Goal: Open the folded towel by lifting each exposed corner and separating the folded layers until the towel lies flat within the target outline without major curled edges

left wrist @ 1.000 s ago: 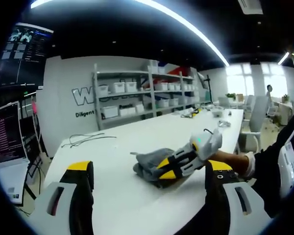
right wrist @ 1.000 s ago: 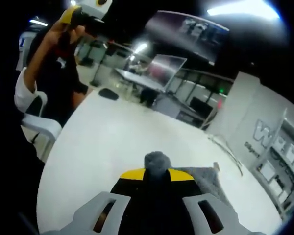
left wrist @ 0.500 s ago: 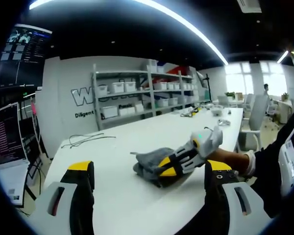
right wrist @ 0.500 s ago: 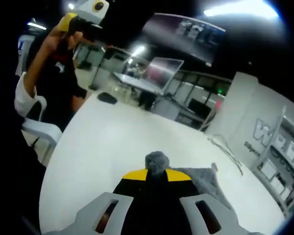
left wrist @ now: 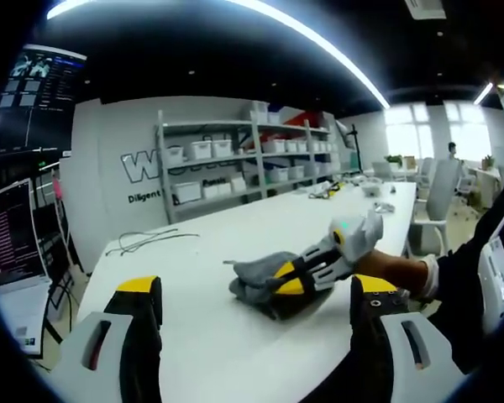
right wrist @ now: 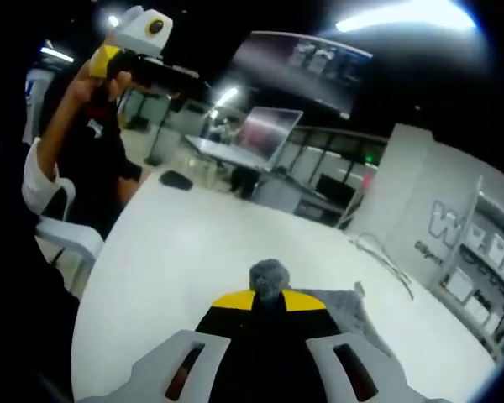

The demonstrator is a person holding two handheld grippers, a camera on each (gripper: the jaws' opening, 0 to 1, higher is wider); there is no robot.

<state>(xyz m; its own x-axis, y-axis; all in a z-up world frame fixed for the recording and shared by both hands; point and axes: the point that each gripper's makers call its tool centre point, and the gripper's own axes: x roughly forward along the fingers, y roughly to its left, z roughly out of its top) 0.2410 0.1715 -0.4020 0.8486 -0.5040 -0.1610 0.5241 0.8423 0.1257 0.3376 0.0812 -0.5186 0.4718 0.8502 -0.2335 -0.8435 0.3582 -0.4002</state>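
A grey folded towel point(left wrist: 254, 273) lies on the white table point(left wrist: 193, 336). My right gripper point(left wrist: 279, 282) reaches in from the right and is shut on the towel's near edge. In the right gripper view its yellow-tipped jaws point(right wrist: 269, 298) are pressed together, with a tuft of grey towel point(right wrist: 269, 277) sticking up between them and more cloth spreading to the right. My left gripper point(left wrist: 256, 285) is open wide and held back from the towel, with nothing between its jaws. It also appears raised in a person's hand as the left gripper point(right wrist: 151, 67).
Loose cables point(left wrist: 147, 239) lie on the table behind the towel. Shelves with white bins point(left wrist: 235, 168) stand along the wall and a monitor point(left wrist: 13, 243) is at the left. A laptop point(right wrist: 269, 134), a black mouse point(right wrist: 176, 179) and a white chair point(right wrist: 63, 235) are at the far side.
The right gripper stays shut on the towel and has risen slightly, lifting the pinched edge a little. The left gripper stays open and about where it was.
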